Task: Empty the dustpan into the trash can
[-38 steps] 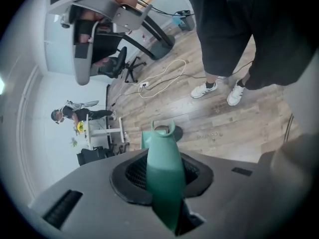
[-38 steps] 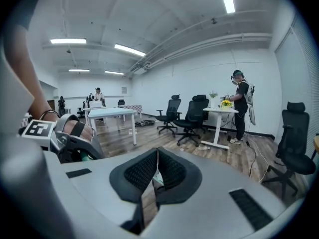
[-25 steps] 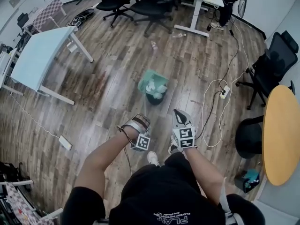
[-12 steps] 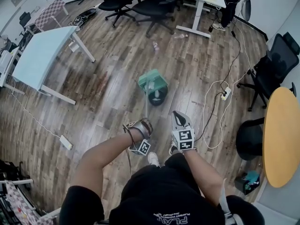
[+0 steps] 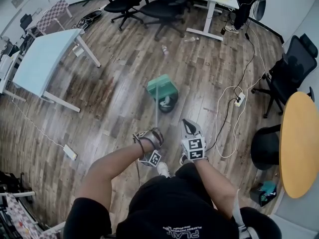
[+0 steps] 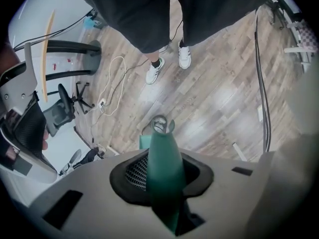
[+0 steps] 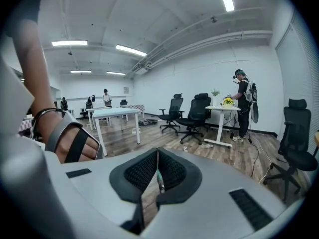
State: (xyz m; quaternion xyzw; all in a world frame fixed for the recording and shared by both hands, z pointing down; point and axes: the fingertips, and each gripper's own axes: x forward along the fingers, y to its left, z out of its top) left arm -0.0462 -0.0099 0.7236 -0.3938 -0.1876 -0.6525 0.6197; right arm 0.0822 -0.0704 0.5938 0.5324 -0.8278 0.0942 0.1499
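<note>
A floor (image 5: 114, 98) of long brown wood-grain planks with a dull sheen fills the head view. At ten o'clock stands a rectangular table (image 5: 42, 59) with a smooth pale top on thin white legs; at three o'clock curves the edge of a round table (image 5: 299, 143) topped in warm, light wood. Black mesh-backed office chairs (image 5: 164, 4) on star bases cluster at twelve o'clock.

Near the middle sits the trash can (image 5: 167, 102), a small dark round tub with white crumpled scraps inside. The green plastic dustpan (image 5: 162, 87), boxy and flat-sided, hangs over the can's eleven o'clock rim, overlapping its mouth. Its thin straight handle (image 5: 156, 111) runs down toward six o'clock into the left gripper (image 5: 151, 134), whose ribbed black pads clamp the tapered, smooth green grip (image 6: 163, 168).

The right gripper (image 5: 191, 128) hovers just beside the left, at its three o'clock, grey-shelled, its textured pads (image 7: 172, 171) drawn together to a hairline slit with nothing between them.

A white cable (image 5: 224, 108) loops loosely over the planks at two o'clock
</note>
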